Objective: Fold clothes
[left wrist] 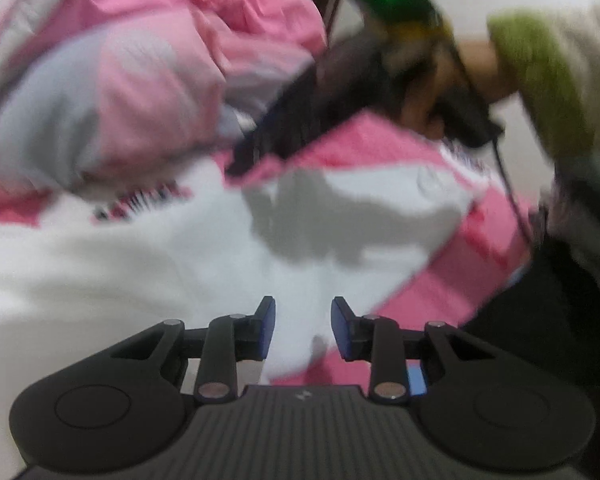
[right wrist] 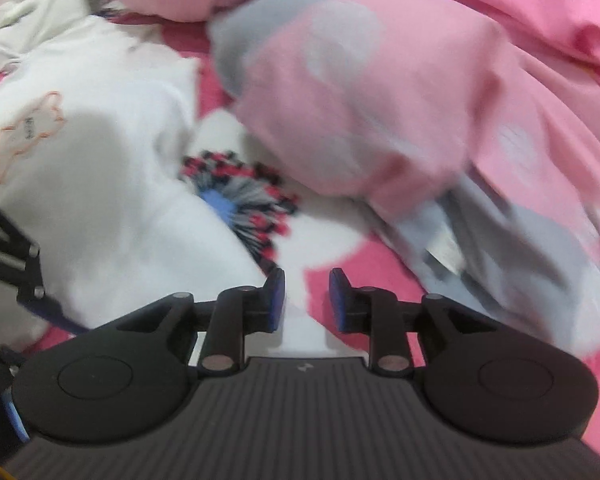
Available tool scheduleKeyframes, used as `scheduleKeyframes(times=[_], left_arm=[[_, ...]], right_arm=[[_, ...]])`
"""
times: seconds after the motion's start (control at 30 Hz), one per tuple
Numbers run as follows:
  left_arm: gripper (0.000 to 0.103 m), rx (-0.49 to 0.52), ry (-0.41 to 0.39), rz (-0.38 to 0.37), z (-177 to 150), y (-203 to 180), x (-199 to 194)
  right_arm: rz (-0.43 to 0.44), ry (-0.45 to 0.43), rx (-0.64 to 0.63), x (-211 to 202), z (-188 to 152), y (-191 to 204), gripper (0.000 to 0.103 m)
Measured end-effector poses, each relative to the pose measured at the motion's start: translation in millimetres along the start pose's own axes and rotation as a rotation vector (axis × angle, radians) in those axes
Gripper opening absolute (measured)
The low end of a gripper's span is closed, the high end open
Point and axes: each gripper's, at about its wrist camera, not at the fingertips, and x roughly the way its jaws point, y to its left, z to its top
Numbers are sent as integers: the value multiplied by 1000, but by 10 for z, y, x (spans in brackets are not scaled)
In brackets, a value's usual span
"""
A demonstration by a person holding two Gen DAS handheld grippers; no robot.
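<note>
No containers in either view, just clothes on a hot-pink bed sheet (right wrist: 384, 264). White garment (left wrist: 132, 264) lies spread across the sheet; in the left wrist view it fills 6 through 9 o'clock, with a dark red-and-navy knit trim (left wrist: 140, 200) at 9. Left gripper (left wrist: 303, 328) pitched down over it, jaws partly spread, blue pads (left wrist: 269, 328) clear of the cloth, nothing pinched. Right gripper (right wrist: 307, 300) also angled down, jaws partly spread; a narrow strip of the white garment (right wrist: 300, 320) runs up between the pads, but no visible contact on either side, so not a grip. Same trim fans out at 11 o'clock of it. Pale pink-and-grey pillow (right wrist: 360, 92) sits at 1 o'clock, blurred. In the left view, the person's hand (left wrist: 424, 92), green sleeve (left wrist: 540, 80), holds the other tool at 2 o'clock.
</note>
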Motion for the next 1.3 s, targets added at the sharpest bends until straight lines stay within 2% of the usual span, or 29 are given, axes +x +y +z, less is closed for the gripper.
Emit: scheduleKeyframes(times=[0.1, 0.2, 0.27, 0.33, 0.4, 0.5, 0.57, 0.67, 0.7, 0.83, 0.9, 1.0, 1.13, 1.3], left_arm=[[32, -21, -12, 61, 100, 146, 45], [30, -57, 90, 122, 85, 324, 315], [29, -71, 113, 120, 34, 393, 406], [29, -59, 103, 113, 29, 390, 396], [29, -52, 97, 108, 21, 389, 387], [29, -56, 91, 107, 12, 386, 381], [29, -52, 88, 113, -2, 371, 379], [29, -41, 80, 122, -29, 345, 369], [29, -36, 77, 125, -40, 338, 362], [30, -30, 62, 126, -129, 357, 311], [30, -36, 54, 120, -169, 379, 279], [30, -37, 54, 117, -171, 393, 282], [30, -33, 53, 119, -166, 392, 281], [31, -20, 52, 122, -171, 376, 312]], right_arm=[[45, -2, -36, 105, 77, 84, 23], [90, 42, -148, 148, 80, 302, 23], [112, 88, -243, 215, 61, 453, 23], [145, 110, -298, 238, 81, 540, 23], [180, 84, -284, 168, 161, 519, 23], [192, -8, -139, 56, 326, 327, 23], [141, -35, -46, 64, 379, 189, 23], [25, 8, -59, 254, 387, 191, 21], [23, 28, -68, 325, 373, 223, 20], [110, 64, -221, 388, 257, 589, 20], [124, 62, -290, 333, 196, 752, 20], [132, 66, -328, 281, 171, 824, 20], [147, 67, -287, 330, 265, 734, 21], [302, 88, -68, 373, 339, 515, 21]])
